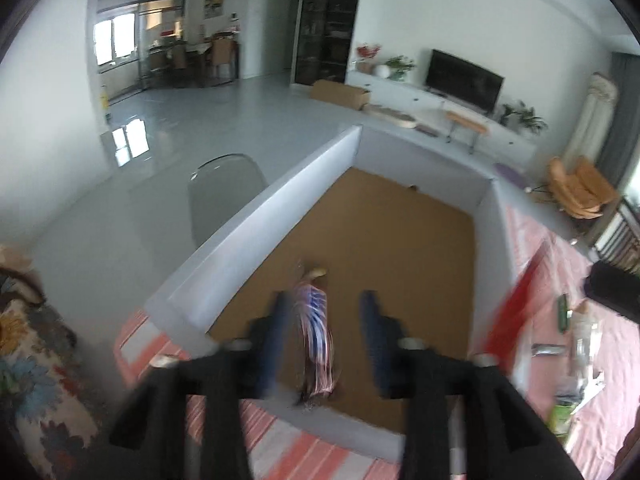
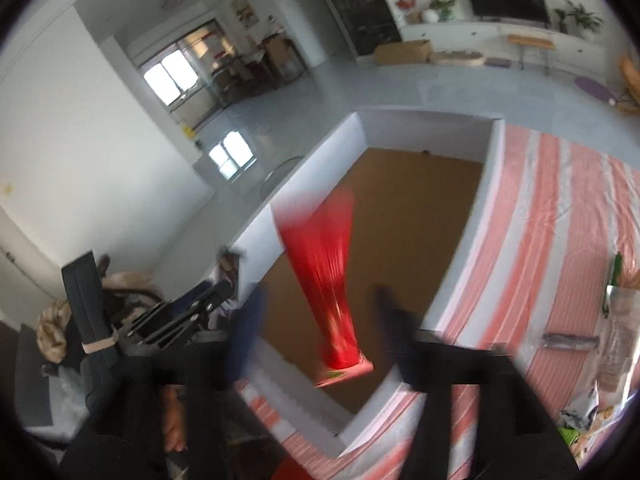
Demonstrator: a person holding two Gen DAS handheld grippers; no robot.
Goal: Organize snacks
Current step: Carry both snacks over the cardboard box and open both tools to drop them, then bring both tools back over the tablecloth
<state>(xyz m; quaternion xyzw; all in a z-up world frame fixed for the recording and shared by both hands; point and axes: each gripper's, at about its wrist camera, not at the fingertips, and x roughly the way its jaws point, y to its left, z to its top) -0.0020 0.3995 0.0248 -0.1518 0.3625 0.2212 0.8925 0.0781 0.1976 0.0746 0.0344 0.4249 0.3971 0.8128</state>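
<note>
A large box [image 1: 256,216] with white walls and a brown cardboard floor stands on a pink striped tablecloth [image 2: 560,208]. In the left wrist view my left gripper [image 1: 325,295] hangs over the box's near end. Its blue fingers [image 1: 276,332] stand apart, and a blurred blue, white and red striped snack packet [image 1: 316,332] lies loose between them, touching neither pad. In the right wrist view my right gripper [image 2: 320,291] is over the same box [image 2: 492,184] with its jaws apart. A blurred red snack packet [image 2: 324,280] lies in the gap, clear of both pads.
More snack packets [image 2: 620,332] and wrappers [image 1: 580,336] lie on the cloth right of the box. A clear plastic chair [image 1: 224,192] stands beyond the box's left wall. Floral fabric [image 1: 24,360] and bags [image 2: 80,320] are heaped to the left.
</note>
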